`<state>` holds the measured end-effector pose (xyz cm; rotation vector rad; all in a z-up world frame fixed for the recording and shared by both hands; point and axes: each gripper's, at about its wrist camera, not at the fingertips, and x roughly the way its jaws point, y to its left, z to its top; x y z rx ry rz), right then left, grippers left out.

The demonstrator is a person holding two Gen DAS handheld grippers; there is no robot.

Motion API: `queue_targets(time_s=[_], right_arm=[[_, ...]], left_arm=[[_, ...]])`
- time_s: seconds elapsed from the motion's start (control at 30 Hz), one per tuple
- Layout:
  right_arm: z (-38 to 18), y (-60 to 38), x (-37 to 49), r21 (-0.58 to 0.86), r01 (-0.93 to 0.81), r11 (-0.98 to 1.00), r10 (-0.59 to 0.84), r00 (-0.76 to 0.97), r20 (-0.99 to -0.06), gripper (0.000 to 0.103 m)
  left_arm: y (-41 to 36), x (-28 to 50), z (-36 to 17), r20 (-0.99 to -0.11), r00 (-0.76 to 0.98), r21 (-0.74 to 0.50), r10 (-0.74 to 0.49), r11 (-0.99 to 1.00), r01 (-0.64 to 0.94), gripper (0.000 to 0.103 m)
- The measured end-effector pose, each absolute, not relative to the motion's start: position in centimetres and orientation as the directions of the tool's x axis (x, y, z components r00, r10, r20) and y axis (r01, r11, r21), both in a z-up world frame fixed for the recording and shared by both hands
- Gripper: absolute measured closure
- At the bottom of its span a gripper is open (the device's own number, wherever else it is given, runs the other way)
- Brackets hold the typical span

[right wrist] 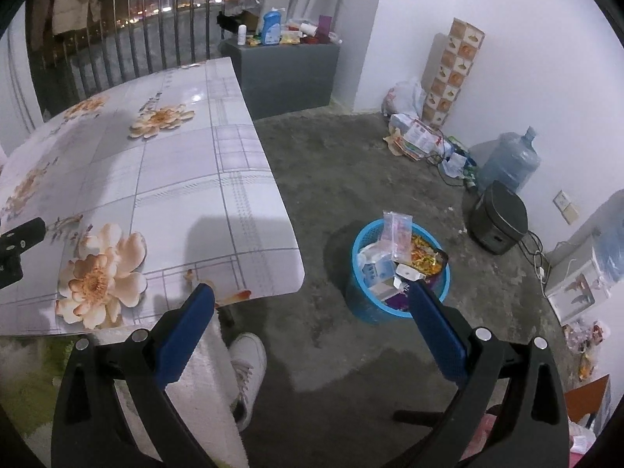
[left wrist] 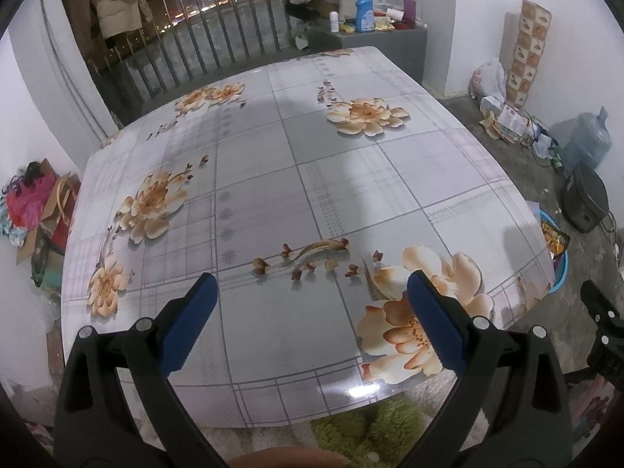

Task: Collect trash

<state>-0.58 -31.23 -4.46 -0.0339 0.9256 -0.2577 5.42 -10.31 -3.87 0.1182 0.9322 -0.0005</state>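
A blue plastic basket (right wrist: pixel 394 304) stands on the concrete floor right of the table and holds trash: a clear plastic bag (right wrist: pixel 396 234), a white carton (right wrist: pixel 376 273) and a colourful snack wrapper (right wrist: pixel 423 259). Its edge shows in the left wrist view (left wrist: pixel 557 269). My right gripper (right wrist: pixel 312 292) is open and empty, above the floor between the table corner and the basket. My left gripper (left wrist: pixel 312 279) is open and empty over the near part of the flowered table (left wrist: pixel 296 195). No loose trash shows on the tabletop.
A white shoe (right wrist: pixel 249 366) and a pale cloth-covered leg are below the right gripper. A black appliance (right wrist: pixel 497 216), a water jug (right wrist: pixel 511 162) and piled papers (right wrist: pixel 417 136) line the right wall. A grey cabinet (right wrist: pixel 288 66) with bottles stands behind the table.
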Motion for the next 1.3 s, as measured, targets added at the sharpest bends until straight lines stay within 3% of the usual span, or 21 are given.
queue_targets(time_s=[1.3], right_arm=[[-3.88,-31.42,-1.54,-0.117,0.223,0.968,-0.23,0.592,-0.773,0.006]], left_arm=[[-10.92,5.26,-3.73,-0.797,0.603,0.116,0.044,0.99,0.081,0.01]])
